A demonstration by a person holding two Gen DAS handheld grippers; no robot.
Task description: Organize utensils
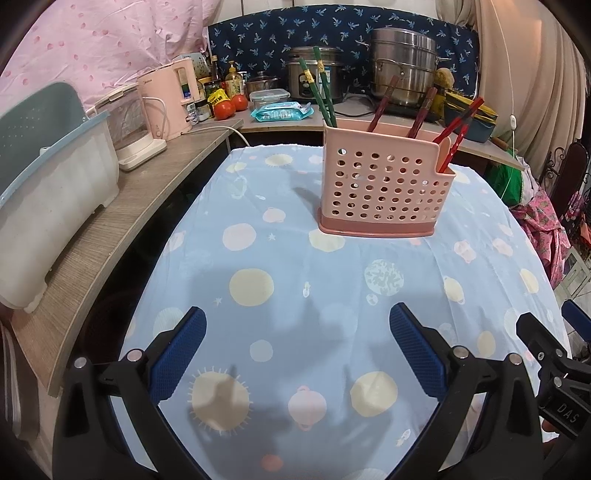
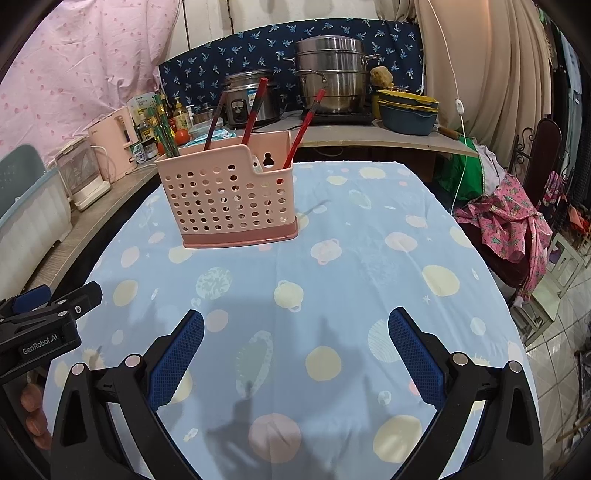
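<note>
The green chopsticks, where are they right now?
The green chopsticks stand in the left end of the pink holder on the table, seen from both wrist cameras.

Beyond the fingers, a wooden counter (image 1: 110, 206) is backed by a navy patterned cloth (image 1: 332, 33); beige curtains (image 2: 491, 74) are hung alongside.

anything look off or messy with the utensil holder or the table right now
Nothing stands out. The pink utensil holder stands upright on the tablecloth, with the chopsticks leaning inside it. Both the left gripper and right gripper are open and empty.
</note>
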